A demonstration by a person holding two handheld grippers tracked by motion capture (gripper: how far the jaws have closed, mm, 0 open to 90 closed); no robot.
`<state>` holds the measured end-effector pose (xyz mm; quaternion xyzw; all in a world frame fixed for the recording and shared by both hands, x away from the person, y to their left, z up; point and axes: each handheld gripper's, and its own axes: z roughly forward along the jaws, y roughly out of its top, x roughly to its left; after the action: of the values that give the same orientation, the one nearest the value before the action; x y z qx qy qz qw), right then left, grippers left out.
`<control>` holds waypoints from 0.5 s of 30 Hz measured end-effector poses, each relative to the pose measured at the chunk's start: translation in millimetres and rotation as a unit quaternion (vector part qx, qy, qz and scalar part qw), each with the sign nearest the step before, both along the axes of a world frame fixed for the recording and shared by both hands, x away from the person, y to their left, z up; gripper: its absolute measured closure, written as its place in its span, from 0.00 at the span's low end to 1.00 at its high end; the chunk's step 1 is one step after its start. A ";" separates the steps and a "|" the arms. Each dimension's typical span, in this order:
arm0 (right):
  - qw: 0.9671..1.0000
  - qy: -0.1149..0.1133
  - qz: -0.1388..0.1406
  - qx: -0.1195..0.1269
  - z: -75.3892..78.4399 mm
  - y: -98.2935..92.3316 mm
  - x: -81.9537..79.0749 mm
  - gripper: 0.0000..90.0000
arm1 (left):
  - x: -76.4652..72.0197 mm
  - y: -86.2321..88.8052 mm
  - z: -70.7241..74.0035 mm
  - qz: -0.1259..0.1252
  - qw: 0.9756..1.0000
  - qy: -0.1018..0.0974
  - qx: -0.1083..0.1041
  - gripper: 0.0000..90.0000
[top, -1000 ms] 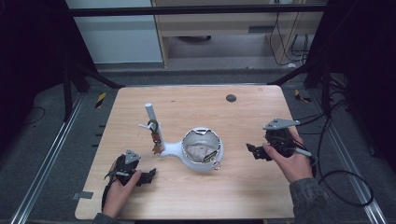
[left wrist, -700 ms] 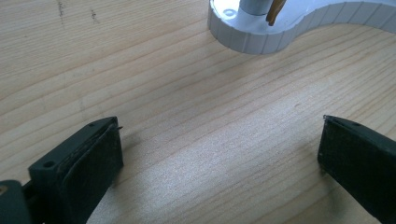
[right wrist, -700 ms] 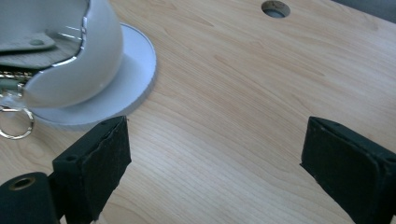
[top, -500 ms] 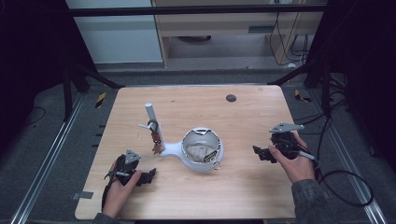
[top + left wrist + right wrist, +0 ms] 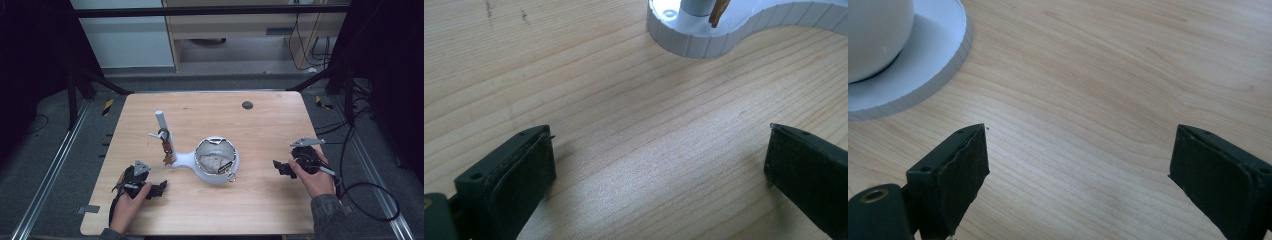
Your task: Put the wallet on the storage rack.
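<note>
Both tools rest low on the wooden table [image 5: 260, 125], nothing held: the left gripper [image 5: 159, 189] is spread wide, the right gripper [image 5: 278, 166] likewise. The white stand [image 5: 192, 159] sits between them; a reach seems next.

Table [image 5: 280, 200] is showing pale matt wood grain. White stand [image 5: 704, 42] is looking like smooth ribbed plastic. Beside it, bowl [image 5: 873, 35] is looking glossy. Gripper pads [image 5: 968, 170] are looking matt black, rough.

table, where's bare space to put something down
Free: the far strip of the table behind the post, except a dark spot; the near edge between both grippers. Crowded: the centre, around the white stand and bowl.
</note>
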<state>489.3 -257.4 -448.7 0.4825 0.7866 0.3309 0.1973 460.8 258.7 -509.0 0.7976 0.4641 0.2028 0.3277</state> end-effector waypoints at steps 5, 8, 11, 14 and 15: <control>1.000 0.005 -0.002 0.001 -5.7 0.5 -0.1 0.10 | 0.0 0.0 0.0 0.000 1.000 0.000 0.000 0.00; 1.000 0.011 -0.004 0.000 -12.2 0.5 -0.5 0.10 | 0.0 0.0 0.0 0.000 1.000 0.000 0.000 0.00; 1.000 0.016 -0.009 0.003 -19.0 1.8 -1.6 0.10 | 0.0 0.0 0.0 0.000 1.000 0.000 0.000 0.00; 1.000 0.020 -0.007 0.001 -23.9 2.9 -2.2 0.09 | 0.0 0.0 0.0 0.000 1.000 0.000 0.000 0.00; 1.000 0.025 -0.005 0.002 -28.8 5.0 -3.3 0.09 | 0.0 0.0 0.0 0.000 1.000 0.000 0.000 0.00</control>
<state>486.1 -252.4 -477.5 0.4952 0.7881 0.3191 0.1782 460.8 258.7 -509.0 0.7976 0.4641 0.2028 0.3277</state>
